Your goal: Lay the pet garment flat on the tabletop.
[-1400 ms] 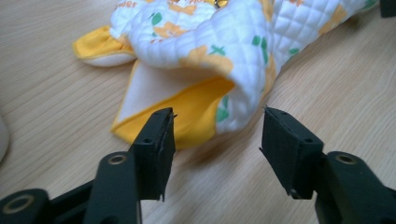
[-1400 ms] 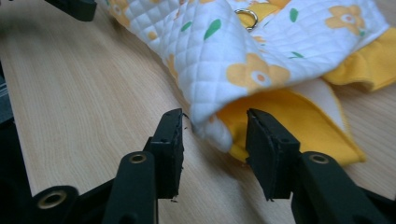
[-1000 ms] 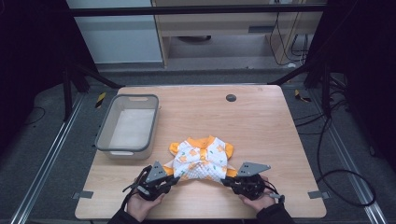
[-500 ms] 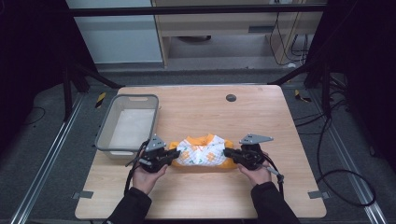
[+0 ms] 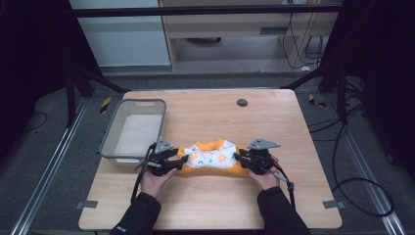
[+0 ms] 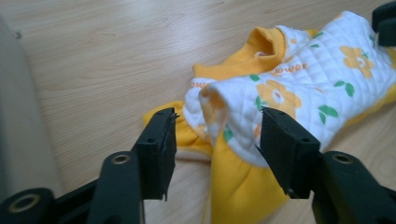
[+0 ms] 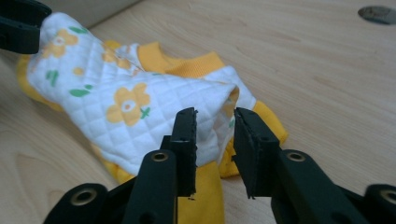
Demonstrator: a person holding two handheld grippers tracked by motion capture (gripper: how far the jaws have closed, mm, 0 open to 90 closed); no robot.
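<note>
Left gripper (image 6: pixel 215 140) and right gripper (image 7: pixel 215 140) both released, jaws apart around the garment's (image 5: pixel 211 157) ends.
Garment lies folded on the surface (image 5: pixel 215 205); judging by this, the fold looks done and the basket (image 5: pixel 110 147) unused.

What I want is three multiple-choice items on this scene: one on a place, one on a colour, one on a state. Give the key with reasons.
1. Where on the table is the grey bin?
A. at its left side
B. at its right side
C. on top of the garment

2. What colour is the trim on the white quilted garment?
A. blue
B. yellow-orange
C. black

3. How do the jaws of the left hand-held gripper stand?
A. shut tight on the bin's rim
B. apart, around the garment's end
C. shut with nothing between them

Key: 1 A, the high view shows the bin left of the garment. 2 B, the collar and edges are yellow-orange. 3 B, the left gripper view shows a wide gap with cloth in it.
</note>
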